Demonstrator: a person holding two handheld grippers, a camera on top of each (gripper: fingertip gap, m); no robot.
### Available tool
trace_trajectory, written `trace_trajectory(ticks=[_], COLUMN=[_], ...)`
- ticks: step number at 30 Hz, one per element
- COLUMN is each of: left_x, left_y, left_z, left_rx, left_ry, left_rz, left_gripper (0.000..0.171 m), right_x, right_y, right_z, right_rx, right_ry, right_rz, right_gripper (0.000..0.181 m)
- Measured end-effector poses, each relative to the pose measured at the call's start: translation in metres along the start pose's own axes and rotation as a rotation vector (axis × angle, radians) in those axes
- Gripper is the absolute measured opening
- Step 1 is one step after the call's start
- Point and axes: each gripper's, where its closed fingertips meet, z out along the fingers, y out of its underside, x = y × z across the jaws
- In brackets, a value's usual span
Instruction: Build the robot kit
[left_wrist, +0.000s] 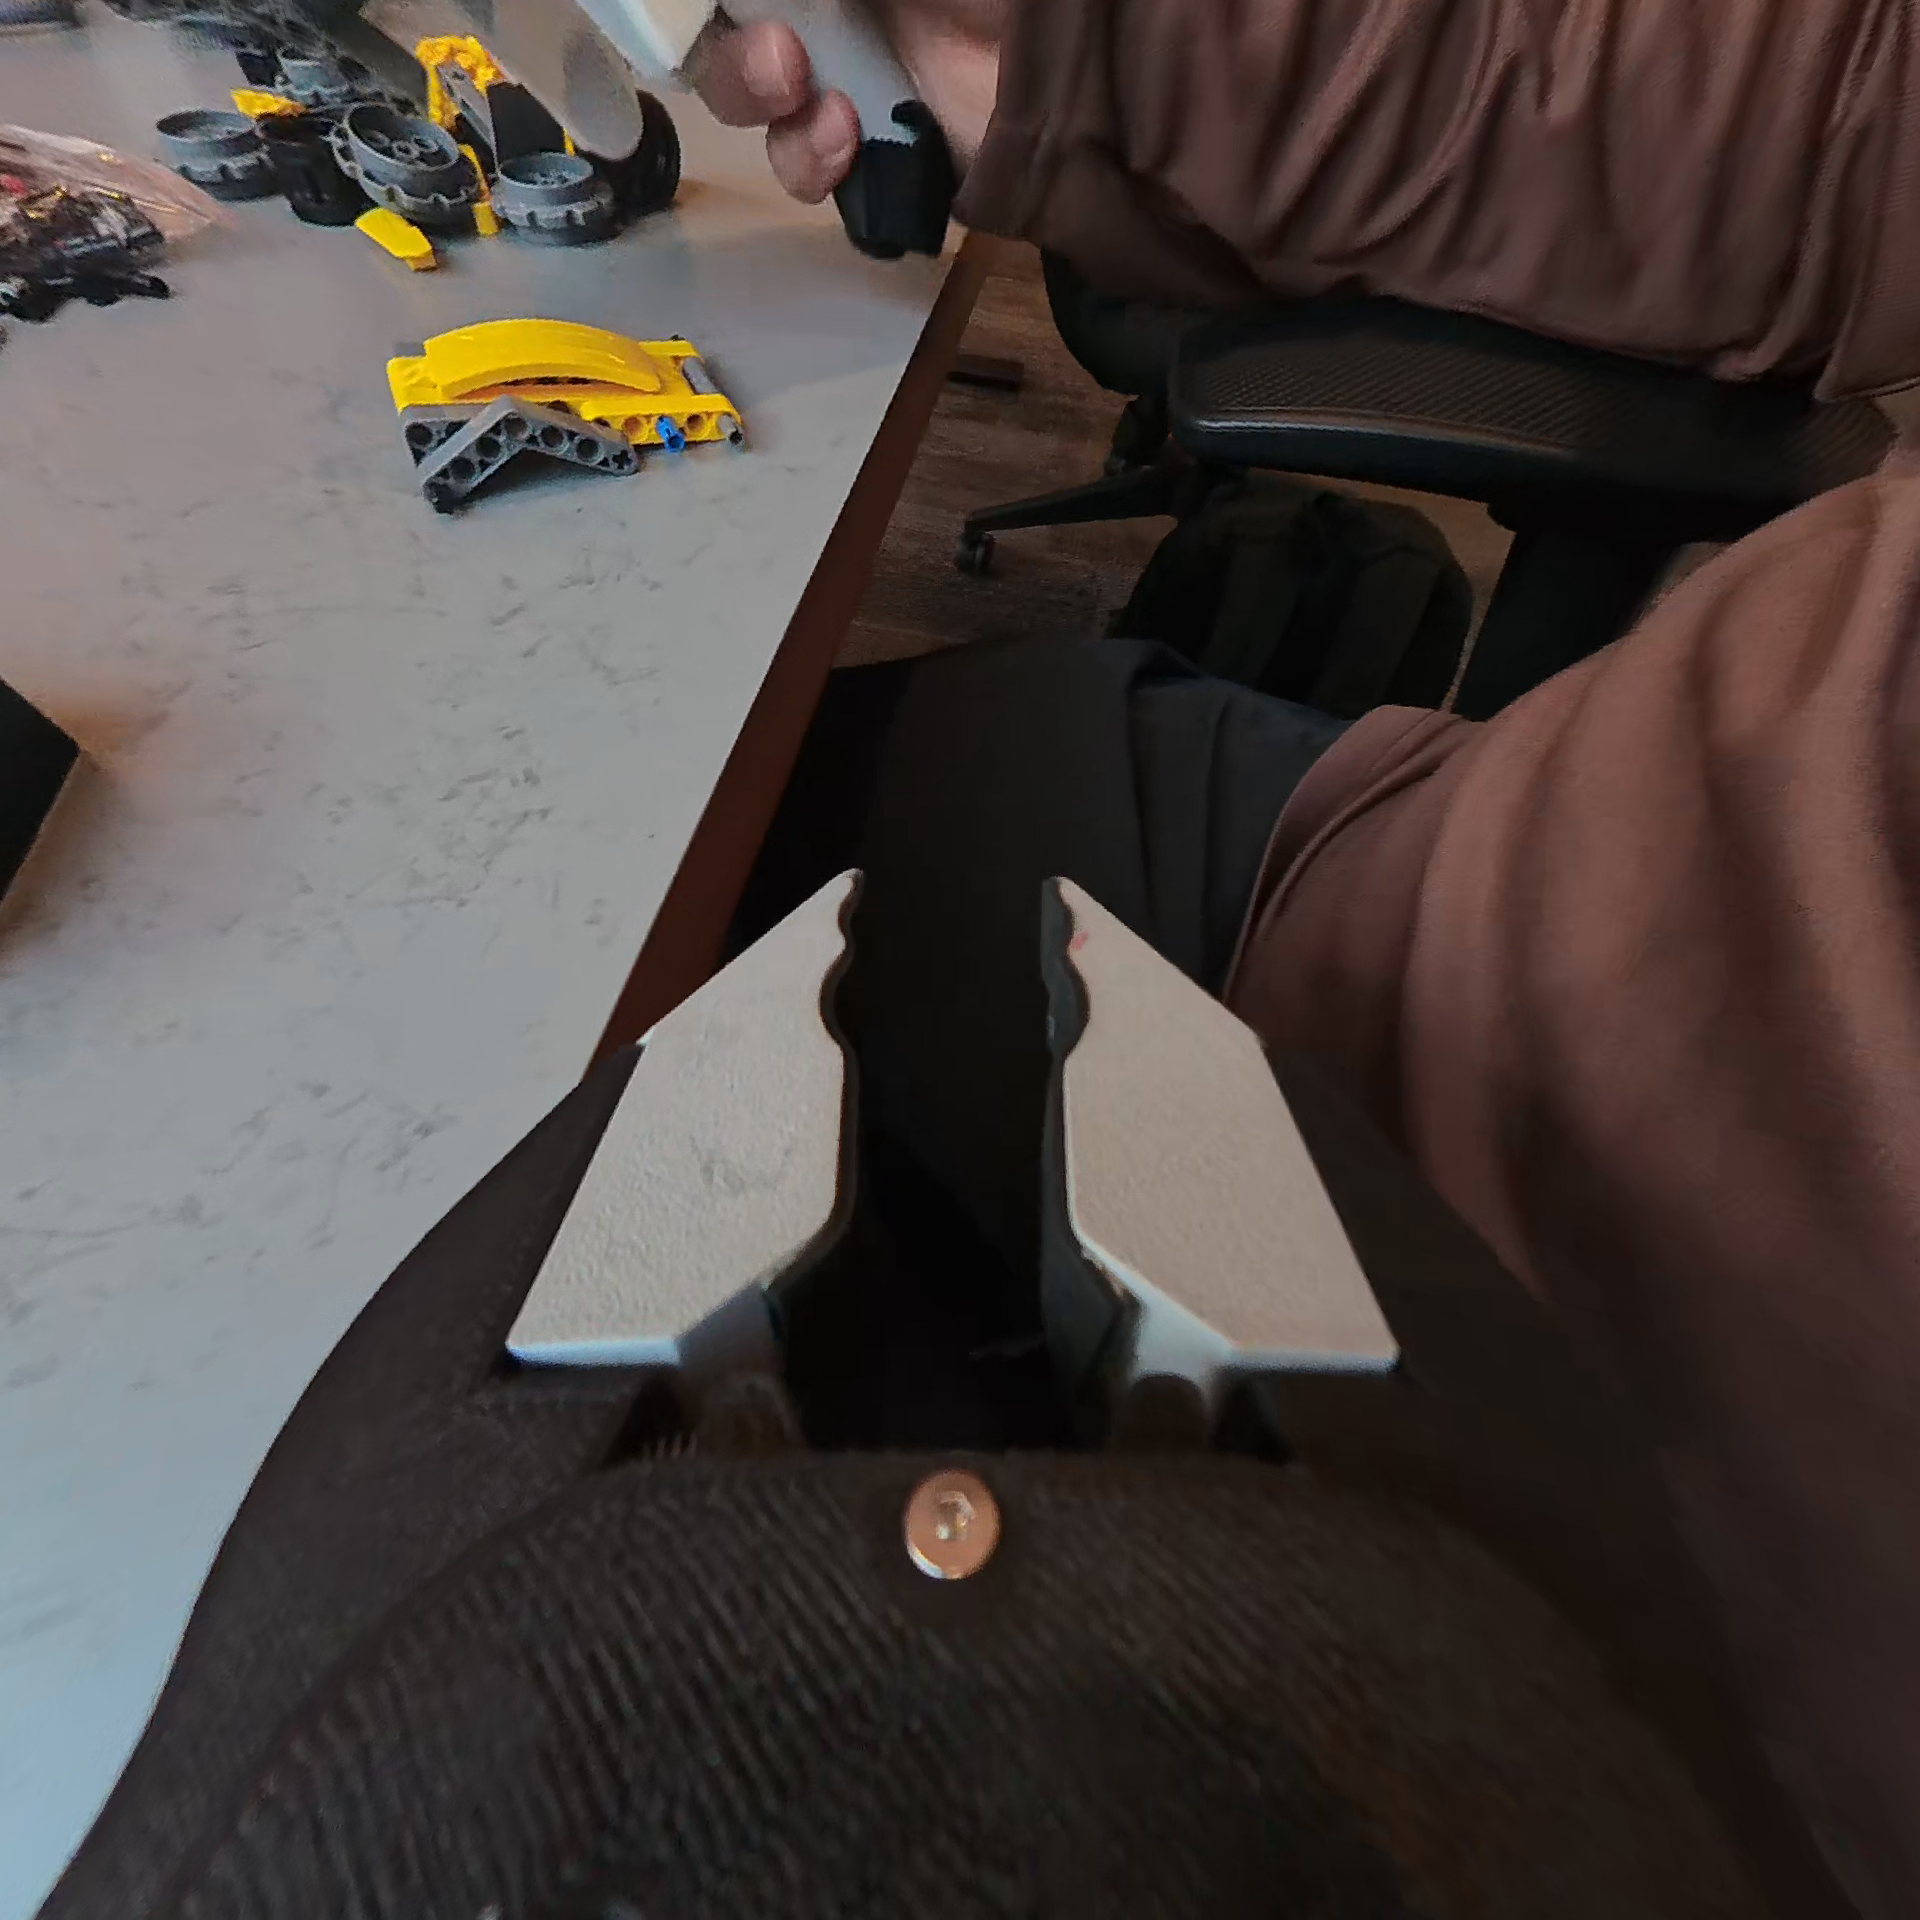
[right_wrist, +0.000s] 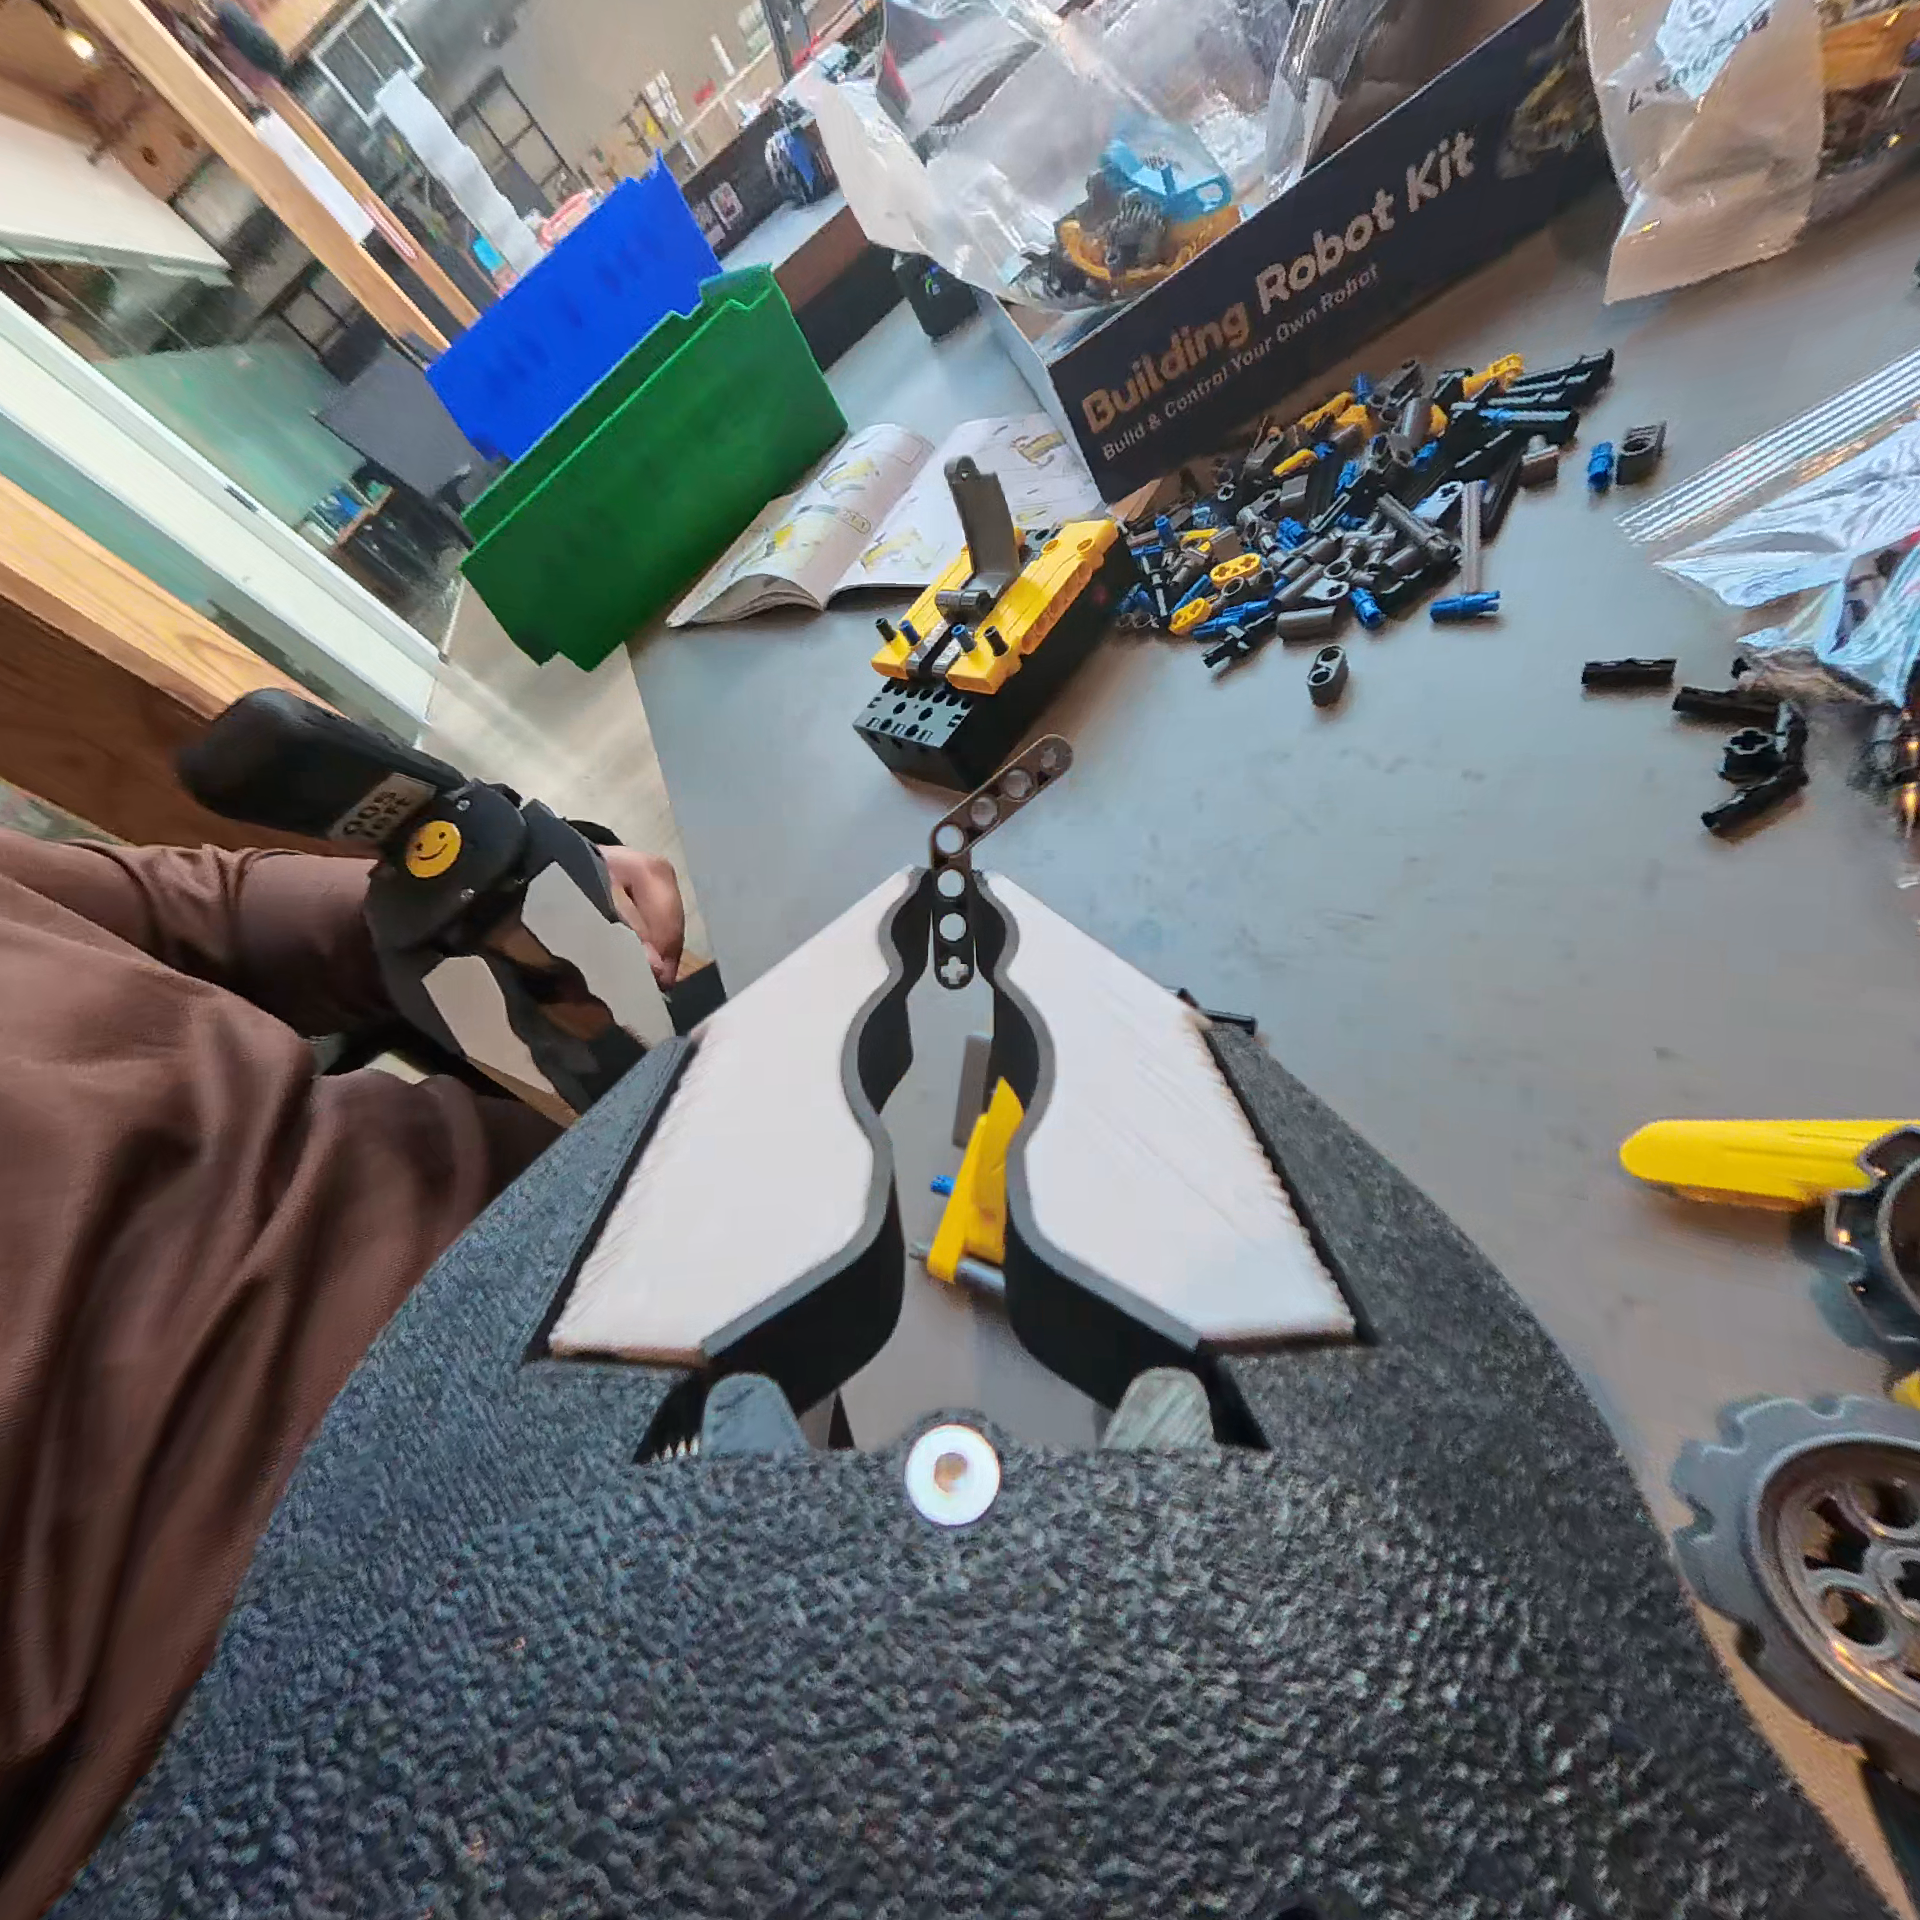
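Presently the right tool pinches a dark perforated beam by its lower end, above the grey table; the bent upper end juts clear. The beam appears light, stiff and smooth, best gripped across its flat faces. Below it lies a yellow part. The left tool hangs spread and empty off the table edge, over the person's lap. Farther off, a dark cardboard box holds clear bags of parts; loose small pieces lie beside it. Contents of the green bin and blue bin cannot be seen.
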Motion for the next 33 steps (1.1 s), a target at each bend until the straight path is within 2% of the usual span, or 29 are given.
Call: trace_trajectory(ticks=[3, 11, 15, 21, 33], left_x=[0.003, 0.01, 0.007, -0.004, -0.009], left_y=[-0.003, -0.013, -0.012, -0.023, -0.039], left_z=[0.006, 0.006, -0.004, -0.017, -0.017], left_rx=[0.006, 0.044, 0.053, 0.12, 0.194], left_ry=[-0.007, -0.005, -0.022, -0.041, 0.071], left_rz=[0.029, 0.068, 0.106, 0.063, -0.017], left_gripper=[0.027, 0.03, 0.025, 0.022, 0.021], right_x=[0.005, -0.034, -0.041, -0.044, -0.032], right_y=[-0.002, -0.014, -0.017, -0.023, -0.019], right_z=[-0.001, 0.001, 0.009, 0.012, -0.011], right_rx=[0.013, 0.075, 0.104, 0.157, 0.203], right_ry=[0.056, -0.14, -0.174, -0.19, -0.176], right_rz=[-0.063, -0.109, -0.114, -0.157, -0.122], right_gripper=[0.007, 0.007, 0.007, 0.006, 0.007])
